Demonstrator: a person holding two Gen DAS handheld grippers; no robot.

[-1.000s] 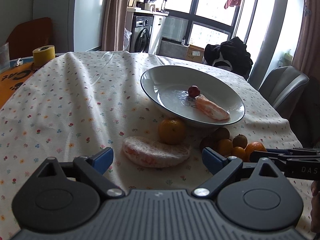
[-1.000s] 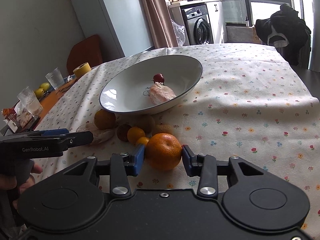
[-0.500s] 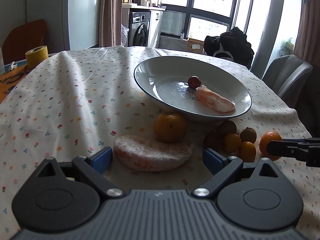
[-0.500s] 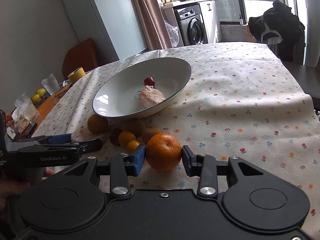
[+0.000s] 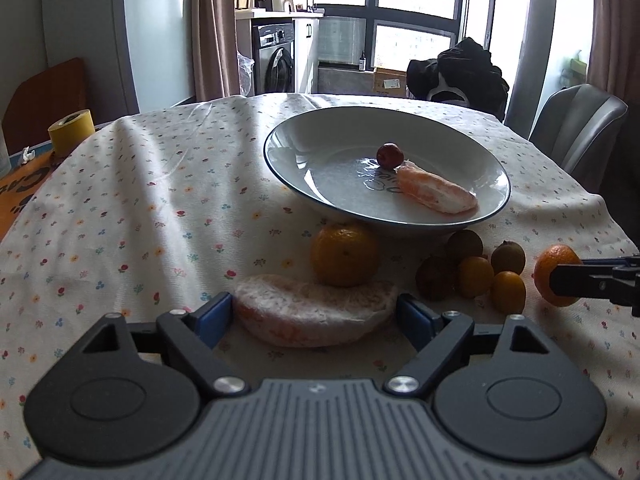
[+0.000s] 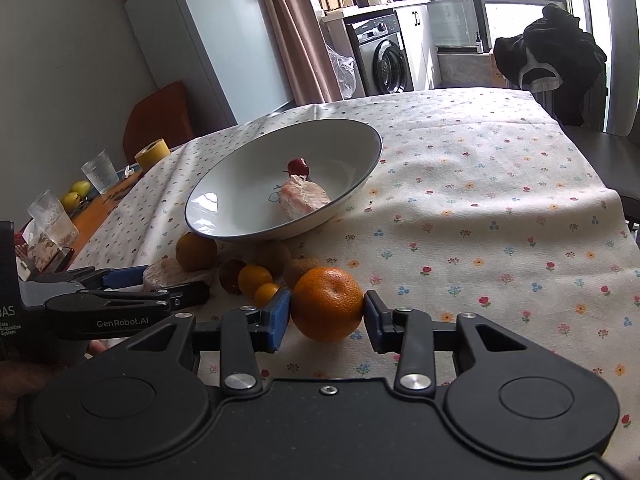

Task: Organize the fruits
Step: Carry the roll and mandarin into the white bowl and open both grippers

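A large grey bowl (image 5: pixel 280 168) (image 6: pixel 372 152) holds a small red fruit (image 5: pixel 389 155) (image 6: pixel 298 166) and a peeled pomelo wedge (image 5: pixel 436 194) (image 6: pixel 304 200). On the cloth in front of it lie an orange (image 5: pixel 345 254) (image 6: pixel 196 252), two kumquats (image 5: pixel 476 276) (image 6: pixel 255 278) and three brown fruits (image 5: pixel 464 245). My left gripper (image 5: pixel 315 312) (image 6: pixel 168 284) has its blue pads against both ends of a second pomelo wedge (image 5: pixel 316 304) (image 6: pixel 176 274), which rests on the table. My right gripper (image 6: pixel 326 312) is shut on a mandarin (image 6: pixel 328 304) (image 5: pixel 554 276), just right of the small fruits.
A yellow tape roll (image 5: pixel 72 132) (image 6: pixel 151 152), two glasses (image 6: pixel 100 170) and yellow fruits (image 6: pixel 76 196) sit at the far left on bare wood. A grey chair (image 5: pixel 576 128) and a black garment (image 5: pixel 456 76) stand beyond the table's right and far edges.
My left gripper moved forward around the near pomelo wedge and its pads narrowed onto the ends. The right gripper drew the mandarin slightly away from the small fruits.
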